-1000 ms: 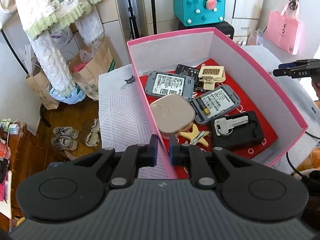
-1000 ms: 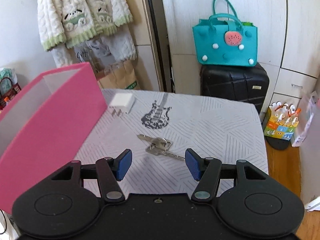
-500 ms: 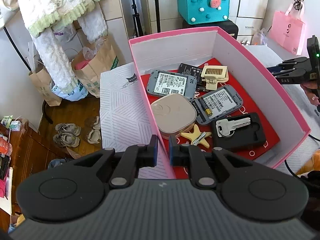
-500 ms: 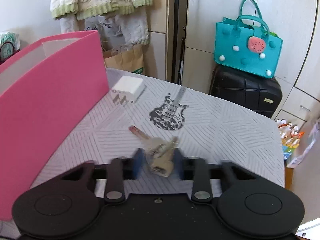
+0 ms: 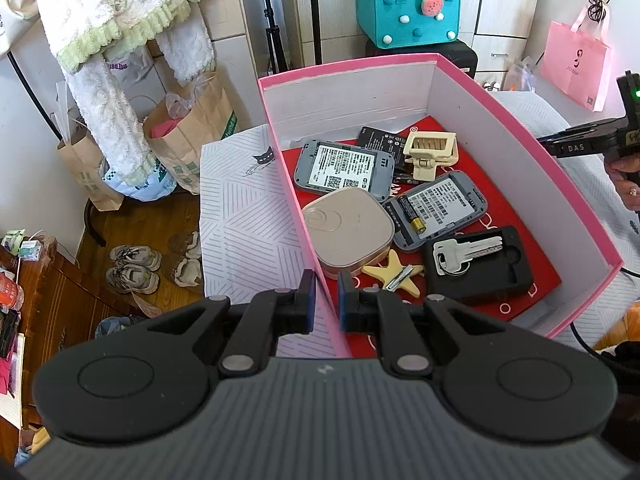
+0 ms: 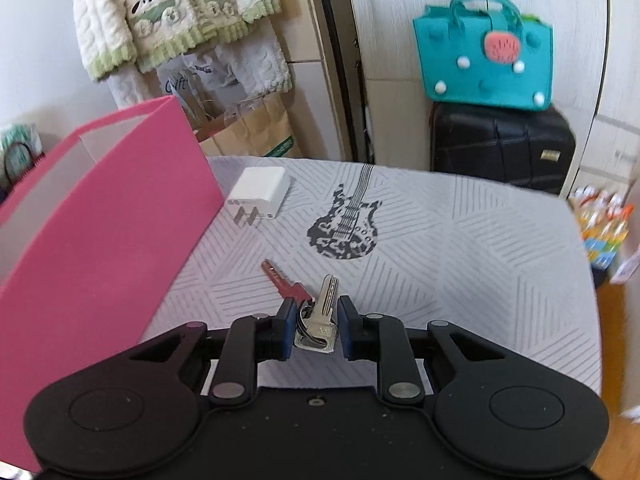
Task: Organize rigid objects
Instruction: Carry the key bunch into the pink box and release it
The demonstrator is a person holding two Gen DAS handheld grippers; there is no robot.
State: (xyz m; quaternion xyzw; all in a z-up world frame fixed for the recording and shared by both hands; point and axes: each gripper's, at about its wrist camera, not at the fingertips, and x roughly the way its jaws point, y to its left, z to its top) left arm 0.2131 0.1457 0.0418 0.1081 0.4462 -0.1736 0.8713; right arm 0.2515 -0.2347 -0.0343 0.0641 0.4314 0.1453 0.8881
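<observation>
My left gripper [image 5: 325, 300] is shut on the near left wall of the pink box [image 5: 304, 216]. The box holds two grey router-like devices [image 5: 342, 167], a beige case [image 5: 347, 231], a star [image 5: 394, 270], a key [image 5: 466, 251] on a black tray, and a beige clip [image 5: 430, 151]. My right gripper [image 6: 315, 324] is shut on a bunch of keys [image 6: 320, 316], one silver and one red, held just above the patterned tablecloth [image 6: 440, 248]. A white charger plug [image 6: 260, 194] lies beside the pink box [image 6: 100, 216].
A teal bag [image 6: 486, 64] stands on a black suitcase [image 6: 502, 148] behind the table. Paper bags [image 5: 188, 128] and shoes [image 5: 134, 268] are on the floor at the left. A pink bag [image 5: 576, 66] hangs at the right.
My right gripper moved onto the keys, closed on them and lifted them slightly off the cloth. My left gripper stayed clamped on the box wall.
</observation>
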